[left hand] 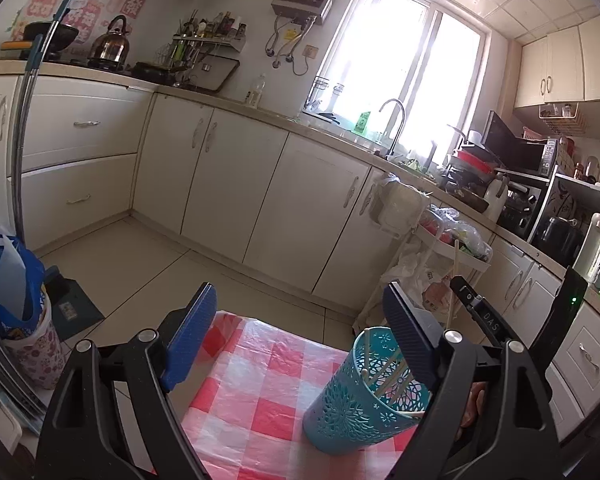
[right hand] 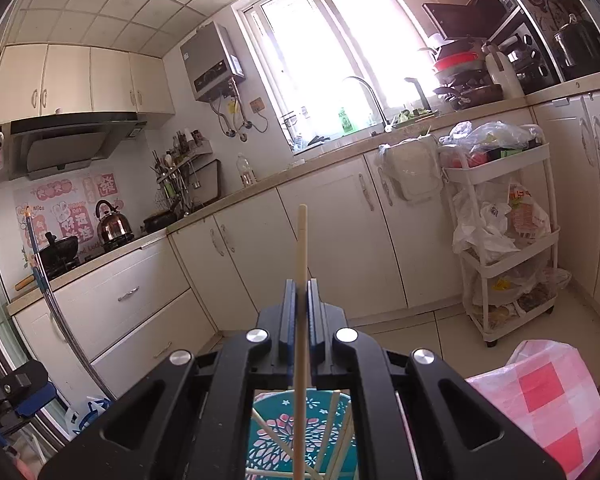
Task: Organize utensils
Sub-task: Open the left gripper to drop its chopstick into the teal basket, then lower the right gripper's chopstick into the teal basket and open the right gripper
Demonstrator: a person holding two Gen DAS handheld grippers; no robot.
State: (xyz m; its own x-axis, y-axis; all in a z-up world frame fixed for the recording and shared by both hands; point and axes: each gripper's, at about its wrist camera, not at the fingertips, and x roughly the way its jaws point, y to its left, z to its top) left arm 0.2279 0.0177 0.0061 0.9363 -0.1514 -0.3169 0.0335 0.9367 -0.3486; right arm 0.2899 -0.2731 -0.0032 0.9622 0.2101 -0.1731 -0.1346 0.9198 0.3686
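Observation:
A teal cut-out utensil holder (left hand: 356, 404) stands on the red-and-white checked tablecloth (left hand: 260, 392), with several wooden chopsticks (left hand: 388, 372) inside. My left gripper (left hand: 300, 336) is open and empty, its right finger just beside the holder's rim. My right gripper (right hand: 299, 300) is shut on a single wooden chopstick (right hand: 301, 248), held upright directly above the holder (right hand: 276, 436), its lower end reaching down among the chopsticks inside. In the left wrist view the right gripper (left hand: 476, 308) shows above the holder with that chopstick (left hand: 454, 276).
White kitchen cabinets (left hand: 220, 184) and a counter with a sink tap (left hand: 394, 128) run along the back. A white trolley (right hand: 504, 240) with bags stands to the right. A blue bag in a floral bin (left hand: 16, 320) sits at the left.

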